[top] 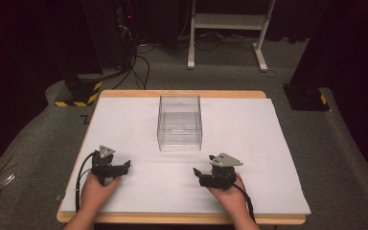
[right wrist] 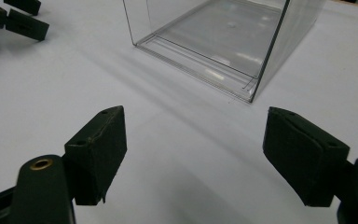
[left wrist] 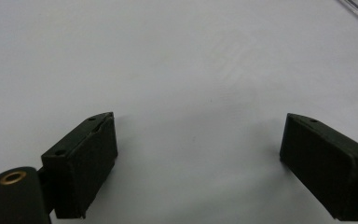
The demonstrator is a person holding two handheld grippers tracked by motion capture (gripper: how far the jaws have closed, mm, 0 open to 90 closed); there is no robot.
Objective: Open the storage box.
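Dim room: grey carpet (top: 24, 143), white frame (top: 227, 21), black-yellow striped base (top: 76, 96).

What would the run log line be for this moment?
left gripper: open, empty | right gripper: open, empty | clear box: upright on white table, untouched

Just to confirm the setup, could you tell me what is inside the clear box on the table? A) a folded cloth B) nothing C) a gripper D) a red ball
B: the clear box stands empty, its bare floor showing through its walls in the right gripper view.

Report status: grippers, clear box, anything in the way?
Left gripper open, empty. Right gripper open, empty. Clear box upright on white mat, untouched. Nothing between.
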